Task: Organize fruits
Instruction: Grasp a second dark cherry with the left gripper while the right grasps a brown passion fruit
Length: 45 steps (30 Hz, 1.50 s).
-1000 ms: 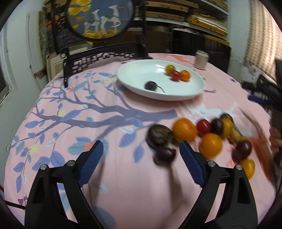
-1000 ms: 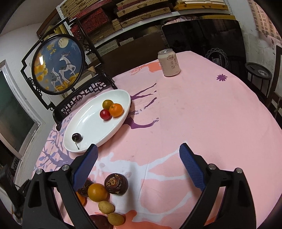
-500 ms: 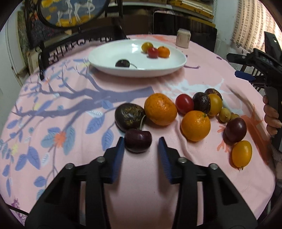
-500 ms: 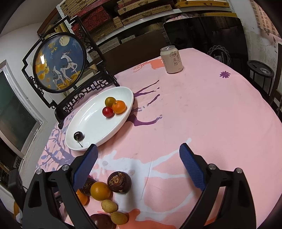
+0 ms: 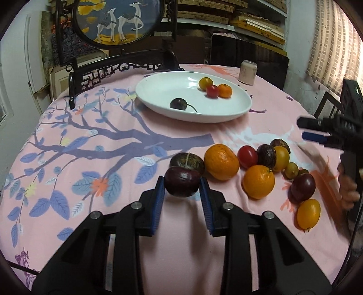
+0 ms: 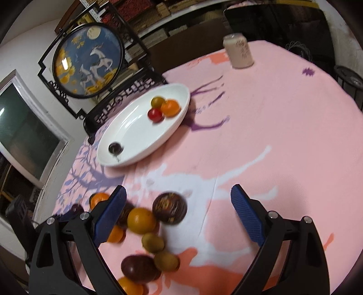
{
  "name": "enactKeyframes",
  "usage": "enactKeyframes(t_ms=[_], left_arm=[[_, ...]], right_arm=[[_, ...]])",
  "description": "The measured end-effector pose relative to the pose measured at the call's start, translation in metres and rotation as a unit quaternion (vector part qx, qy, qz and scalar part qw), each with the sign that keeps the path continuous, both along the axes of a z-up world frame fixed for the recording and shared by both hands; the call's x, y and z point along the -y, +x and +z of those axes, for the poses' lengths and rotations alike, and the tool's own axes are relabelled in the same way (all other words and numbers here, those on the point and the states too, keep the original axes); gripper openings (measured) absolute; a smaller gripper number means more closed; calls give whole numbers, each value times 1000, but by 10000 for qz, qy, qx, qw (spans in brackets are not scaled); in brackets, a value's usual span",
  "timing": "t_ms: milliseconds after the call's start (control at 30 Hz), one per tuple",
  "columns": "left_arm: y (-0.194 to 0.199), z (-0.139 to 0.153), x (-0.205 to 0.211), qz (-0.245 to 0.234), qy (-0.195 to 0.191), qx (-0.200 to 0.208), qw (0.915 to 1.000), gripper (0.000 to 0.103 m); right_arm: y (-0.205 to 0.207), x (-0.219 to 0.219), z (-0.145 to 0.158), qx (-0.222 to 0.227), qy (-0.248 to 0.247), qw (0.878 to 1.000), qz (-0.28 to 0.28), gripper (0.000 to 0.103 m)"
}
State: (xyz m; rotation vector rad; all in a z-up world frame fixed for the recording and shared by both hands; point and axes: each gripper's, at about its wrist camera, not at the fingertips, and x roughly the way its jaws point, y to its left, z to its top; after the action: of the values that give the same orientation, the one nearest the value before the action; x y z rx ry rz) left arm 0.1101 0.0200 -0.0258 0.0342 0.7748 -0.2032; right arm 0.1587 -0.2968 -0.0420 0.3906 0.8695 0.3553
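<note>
My left gripper (image 5: 182, 179) is closing, its blue pads pressing both sides of a dark cherry (image 5: 181, 186) at the near-left end of a fruit pile. Right behind the cherry lies a dark passion fruit (image 5: 187, 160), then an orange (image 5: 221, 162), a red tomato (image 5: 247, 156) and several more fruits. The white plate (image 5: 158, 90) farther back holds a stemmed cherry (image 5: 178, 103), two small tomatoes and a small orange. My right gripper (image 6: 178, 189) hovers wide over the same pile, closing slightly, pressing nothing; a passion fruit (image 6: 169, 208) lies below it.
A drink can (image 5: 247, 72) stands beyond the plate. A round framed deer picture (image 5: 118, 20) on a black stand sits at the table's far left edge. A hand (image 5: 347, 188) holding the right gripper is at the right edge. Shelves and a dark chair stand behind.
The left jaws went from wide apart to closed on the dark cherry. The right gripper tipped downward, bringing the fruit pile under its fingers.
</note>
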Motion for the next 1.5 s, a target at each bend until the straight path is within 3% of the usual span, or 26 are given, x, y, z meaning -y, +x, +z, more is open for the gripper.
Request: enactKeyframes(t_ms=[267,600,733,1133,1200,1267,1433,1500], left_arm=[[0,0,-1,15,25,10,10000,32],[2,-3,0,1,86,-52,9999,32],[3,-4,-1,31,66,-72,9999,32],[10,-15,0,7,79,-395,9992,32],[12,-17,0,13,84,-470,9989,32],[14,-20,0,12,83,-546,9985,32],[14,-20,0,-57,-16,-544,9985,31],[10,-14,0,-113,-76,-372,9992,31]], right_arm=[[-4,-23,-11,-144,-983,9949,153,69],[-8,-59,-19,174,-1880,9806,529,67],[-5,-55,-19,152,-1822,9818,516,54],[-20,-47,-17,144,-1908,9805,461,52],[-20,-48,-17,159,-1894,9806,482,40],[-20,-49,-17,184,-1928,9798,488,40],[-20,-48,-17,193,-1862,9812,470,39],[-21,-45,-13,270,-1770,9830,404,39]])
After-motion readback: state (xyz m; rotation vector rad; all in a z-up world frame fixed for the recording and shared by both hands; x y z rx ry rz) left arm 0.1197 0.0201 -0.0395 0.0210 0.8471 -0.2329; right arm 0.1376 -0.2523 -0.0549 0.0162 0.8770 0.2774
